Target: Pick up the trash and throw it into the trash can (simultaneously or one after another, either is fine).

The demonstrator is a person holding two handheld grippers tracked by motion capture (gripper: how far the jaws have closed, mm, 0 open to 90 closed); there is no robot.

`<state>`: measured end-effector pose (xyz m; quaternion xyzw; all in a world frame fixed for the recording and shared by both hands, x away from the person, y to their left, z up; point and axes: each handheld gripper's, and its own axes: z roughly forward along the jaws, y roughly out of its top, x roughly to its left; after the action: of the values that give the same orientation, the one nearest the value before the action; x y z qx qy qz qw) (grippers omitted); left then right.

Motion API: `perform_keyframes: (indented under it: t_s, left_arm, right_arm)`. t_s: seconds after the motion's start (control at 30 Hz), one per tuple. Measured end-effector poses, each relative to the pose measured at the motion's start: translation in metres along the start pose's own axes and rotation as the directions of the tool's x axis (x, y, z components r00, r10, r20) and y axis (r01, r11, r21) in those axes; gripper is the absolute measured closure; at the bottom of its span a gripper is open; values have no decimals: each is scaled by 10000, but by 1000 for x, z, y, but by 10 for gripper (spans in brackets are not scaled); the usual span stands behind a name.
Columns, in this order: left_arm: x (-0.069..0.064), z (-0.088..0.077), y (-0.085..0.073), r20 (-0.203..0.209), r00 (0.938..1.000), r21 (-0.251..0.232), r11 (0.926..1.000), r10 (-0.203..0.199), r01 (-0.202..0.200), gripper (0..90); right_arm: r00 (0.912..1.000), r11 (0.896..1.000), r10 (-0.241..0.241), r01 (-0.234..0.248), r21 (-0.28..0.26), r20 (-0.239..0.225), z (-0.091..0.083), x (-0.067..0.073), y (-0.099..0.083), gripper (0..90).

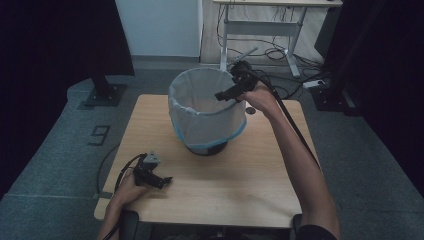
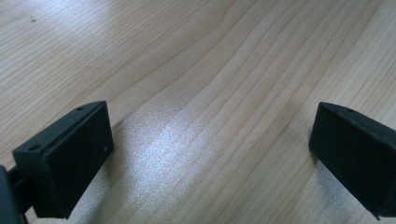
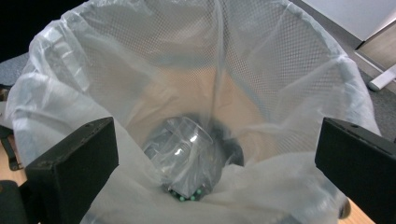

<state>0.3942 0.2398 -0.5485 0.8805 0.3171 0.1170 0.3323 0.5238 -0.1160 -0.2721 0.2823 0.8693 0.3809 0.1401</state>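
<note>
Near left on the wooden table [image 1: 235, 185], left gripper [image 1: 161, 181] rests low on bare wood, jaws spread wide, nothing between them. Its own view gives just wood grain between the 2 black jaws.

Farther off, mid-table, the waste bin [image 1: 206, 112] stands upright, lined with a thin white plastic bag [image 1: 182, 107] folded over the rim.

Far right, right gripper [image 1: 221, 96] hangs over the bin's mouth, jaws also wide apart and empty.

Right gripper view looks straight down inside: a clear plastic bottle [image 3: 187, 154] lies at the bottom, greenish bits beneath it, too small to identify. High view hides that interior.

Judgement: bottle is light, thin-walled, slick and easily crushed; best pinched across its body. Bag is flimsy and could snag.
</note>
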Motion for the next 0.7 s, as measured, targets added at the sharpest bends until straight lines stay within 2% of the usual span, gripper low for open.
perform_keyframes:
  t_s: [0.4, 0.53, 0.7]
  left_arm:
    - [0, 0, 0, -2, 10000, 4, 10000, 2, -2, 0]
    - [0, 0, 0, -1, 10000, 4, 10000, 2, -2, 0]
    - [0, 0, 0, 0, 10000, 4, 10000, 2, -2, 0]
  right_arm:
    - [9998, 9996, 173, -172, -208, 45, -15, -8, -21, 0]
    - [9996, 9998, 163, -161, -85, 237, -20, -10, -28, 0]
    - [9994, 9991, 243, -235, -341, 252, -29, -12, -34, 0]
